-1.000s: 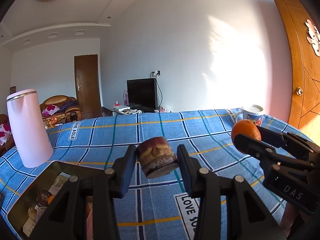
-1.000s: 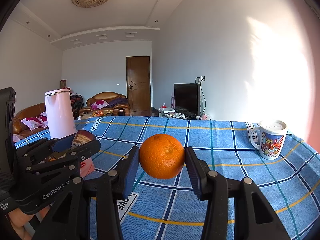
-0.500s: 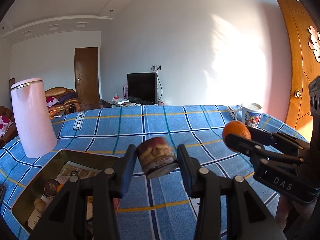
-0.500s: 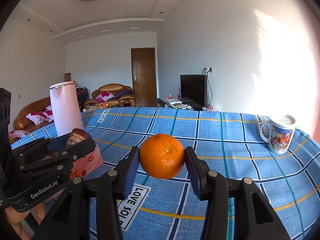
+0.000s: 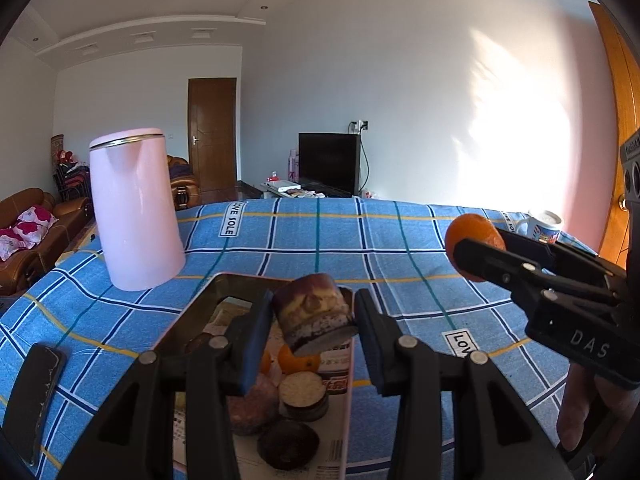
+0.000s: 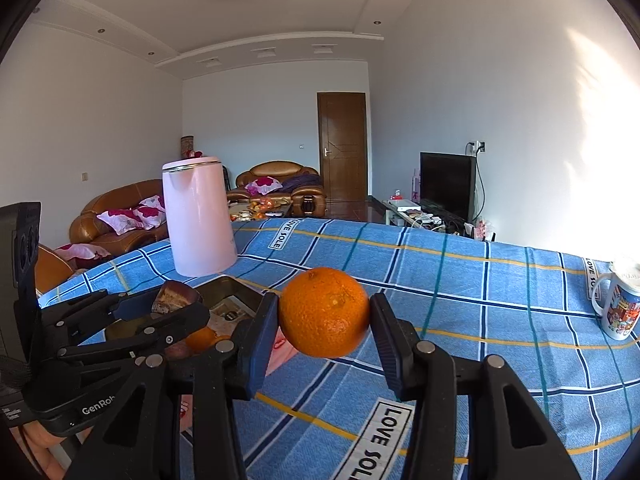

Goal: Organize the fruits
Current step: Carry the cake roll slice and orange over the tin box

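Two grippers hang above a counter [image 6: 500, 320] draped in a blue plaid cloth, each with a load. The left gripper [image 5: 314, 326] has its fingers [image 5: 254, 334] closed part-way on a brown, cake-like cylinder [image 5: 314, 314], tilted and clear of the surface. Directly beneath it lies a shallow dark tray [image 5: 200, 308] holding several brown round pieces [image 5: 300, 394] and a small orange fruit [image 5: 298, 360] on printed paper.

The right gripper [image 6: 324, 318] has its fingers [image 6: 260, 336] clamped on either side of an orange [image 6: 324, 312], held in the air over the cloth. Seen from the right wrist, the left gripper and tray sit at about 9 o'clock from the orange, near but apart from it.

A pink kettle [image 5: 134, 210] stands upright on the cloth at 11 o'clock from the tray, just beyond its far corner. A dark phone [image 5: 34, 394] lies flat near the counter's left edge, at 8 o'clock. A printed mug [image 6: 618, 306] stands well apart at the right edge, at 3 o'clock from the orange. Nothing lies between the held cylinder and the tray below it.
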